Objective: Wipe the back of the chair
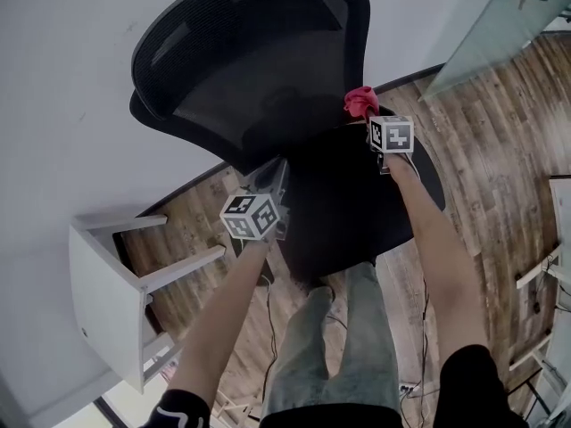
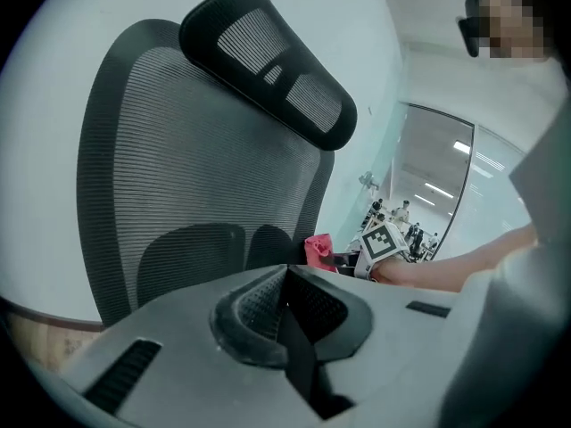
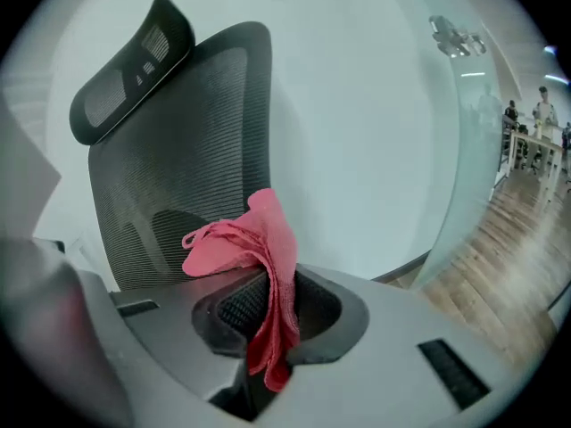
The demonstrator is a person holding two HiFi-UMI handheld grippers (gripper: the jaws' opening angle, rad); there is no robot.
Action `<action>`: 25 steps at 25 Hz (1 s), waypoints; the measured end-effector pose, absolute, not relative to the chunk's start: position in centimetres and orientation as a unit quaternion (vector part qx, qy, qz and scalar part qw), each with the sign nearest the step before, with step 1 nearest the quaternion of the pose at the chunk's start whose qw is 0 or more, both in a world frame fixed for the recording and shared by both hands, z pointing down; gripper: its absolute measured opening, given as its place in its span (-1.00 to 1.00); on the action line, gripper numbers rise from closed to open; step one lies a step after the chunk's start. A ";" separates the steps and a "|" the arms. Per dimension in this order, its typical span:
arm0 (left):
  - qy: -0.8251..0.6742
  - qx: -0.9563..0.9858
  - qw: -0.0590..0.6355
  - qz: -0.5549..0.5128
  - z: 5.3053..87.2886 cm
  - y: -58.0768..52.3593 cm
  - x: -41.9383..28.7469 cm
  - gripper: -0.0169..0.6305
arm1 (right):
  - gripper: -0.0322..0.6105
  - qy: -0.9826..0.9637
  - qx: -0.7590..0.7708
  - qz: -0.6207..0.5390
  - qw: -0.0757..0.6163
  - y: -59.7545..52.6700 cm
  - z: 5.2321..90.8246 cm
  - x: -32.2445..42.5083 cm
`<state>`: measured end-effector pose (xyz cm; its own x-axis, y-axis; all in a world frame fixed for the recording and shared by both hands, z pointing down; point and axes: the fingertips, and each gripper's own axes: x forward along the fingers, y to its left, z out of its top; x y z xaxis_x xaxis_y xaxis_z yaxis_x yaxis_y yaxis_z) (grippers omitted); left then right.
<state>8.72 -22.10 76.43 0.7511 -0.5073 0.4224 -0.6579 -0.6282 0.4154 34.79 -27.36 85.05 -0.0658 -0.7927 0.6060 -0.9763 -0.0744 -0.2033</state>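
Note:
A black office chair with a mesh back (image 1: pixel 241 87) (image 2: pixel 196 168) (image 3: pixel 187 159) and a headrest (image 2: pixel 277 69) stands against a white wall, its seat (image 1: pixel 357 203) towards me. My right gripper (image 1: pixel 373 123) (image 3: pixel 268 315) is shut on a pink cloth (image 1: pixel 359 102) (image 3: pixel 259 248) (image 2: pixel 318 250), held above the seat beside the back's right edge, not touching the mesh. My left gripper (image 1: pixel 272 176) (image 2: pixel 285 306) is shut with nothing in it and points at the lower part of the back.
A white stool or small table (image 1: pixel 116 283) stands at the left on the wooden floor (image 1: pixel 482 132). A glass partition (image 1: pixel 508 16) (image 3: pixel 482 150) rises at the right. My legs stand just in front of the seat. Cables lie on the floor behind me.

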 end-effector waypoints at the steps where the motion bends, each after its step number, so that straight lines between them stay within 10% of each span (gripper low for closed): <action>1: -0.326 0.893 0.282 0.132 76.3 -22.1 9.0 -0.87 | -0.68 -0.661 0.670 0.303 0.149 -27.0 84.7 35.5; 25: -0.371 0.906 0.203 0.021 54.7 -8.7 -4.2 -0.87 | -0.68 -0.754 0.637 0.153 0.054 -6.4 53.2 21.2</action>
